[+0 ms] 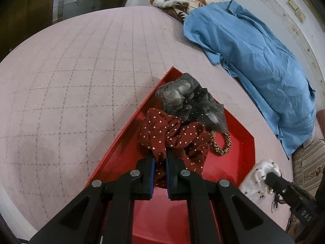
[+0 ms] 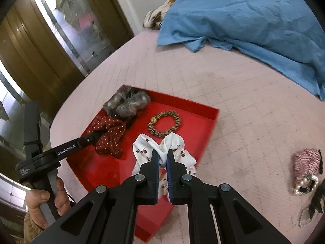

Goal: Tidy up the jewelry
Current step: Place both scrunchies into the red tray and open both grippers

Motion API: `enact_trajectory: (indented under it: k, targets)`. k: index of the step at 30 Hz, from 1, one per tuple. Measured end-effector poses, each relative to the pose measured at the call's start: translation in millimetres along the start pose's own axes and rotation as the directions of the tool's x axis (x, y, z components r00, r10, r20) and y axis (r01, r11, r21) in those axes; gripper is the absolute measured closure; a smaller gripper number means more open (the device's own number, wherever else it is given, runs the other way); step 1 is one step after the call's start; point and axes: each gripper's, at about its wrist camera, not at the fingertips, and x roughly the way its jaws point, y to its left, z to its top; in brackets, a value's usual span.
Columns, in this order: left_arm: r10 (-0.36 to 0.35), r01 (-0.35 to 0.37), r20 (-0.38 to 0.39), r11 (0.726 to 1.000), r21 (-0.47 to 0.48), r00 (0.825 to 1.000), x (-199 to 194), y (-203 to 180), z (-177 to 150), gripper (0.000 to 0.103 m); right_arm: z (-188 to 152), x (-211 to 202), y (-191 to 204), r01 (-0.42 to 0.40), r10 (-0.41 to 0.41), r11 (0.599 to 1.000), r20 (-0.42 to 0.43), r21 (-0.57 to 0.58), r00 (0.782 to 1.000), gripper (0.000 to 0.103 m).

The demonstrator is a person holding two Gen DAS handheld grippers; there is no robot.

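A red tray point(image 1: 239, 142) point(image 2: 195, 109) lies on the pink quilted bed. In it are a grey scrunchie point(image 1: 189, 99) point(image 2: 126, 101) and a leopard-print scrunchie point(image 1: 221, 144) point(image 2: 164, 123). My left gripper point(image 1: 160, 158) point(image 2: 95, 136) is shut on a dark red polka-dot scrunchie point(image 1: 170, 134) point(image 2: 109, 134) inside the tray. My right gripper point(image 2: 163, 154) point(image 1: 270, 180) is shut on a white cherry-print scrunchie point(image 2: 174, 148) point(image 1: 256, 174) at the tray's near right edge.
A blue cloth point(image 1: 260, 52) point(image 2: 254, 14) and a floral cloth point(image 1: 178, 2) lie at the far side of the bed. A pink striped scrunchie point(image 2: 306, 162) and other small accessories point(image 2: 312, 205) lie on the bed right of the tray. A wooden door point(image 2: 40, 40) stands to the left.
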Motion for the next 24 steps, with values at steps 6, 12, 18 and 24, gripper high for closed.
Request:
enact_trajectory:
  k: [6,12,18,24]
  targets:
    - [-0.006,0.006,-0.020,1.000,0.004,1.000,8.5,-1.0,2.8,0.096,6.5,33.5,9.0,0.018,-0.019,1.000,-0.051,-0.018,0.999,0.095]
    - [0.020,-0.018,-0.062,0.999,0.042,0.998,12.1,-3.8,-1.7,0.096,9.4,57.7,14.5,0.019,-0.020,1.000,-0.089,-0.015,0.996,0.095]
    - [0.085,-0.078,-0.065,0.991,0.106,0.994,4.5,-10.4,-9.4,0.095,8.3,69.4,24.0,0.014,-0.018,0.999,-0.106,-0.036,0.994,0.094]
    - [0.104,-0.100,-0.048,0.991,0.085,0.993,0.8,-5.1,-7.8,0.078,8.8,75.9,26.6,0.020,-0.024,0.999,-0.109,-0.039,0.994,0.094]
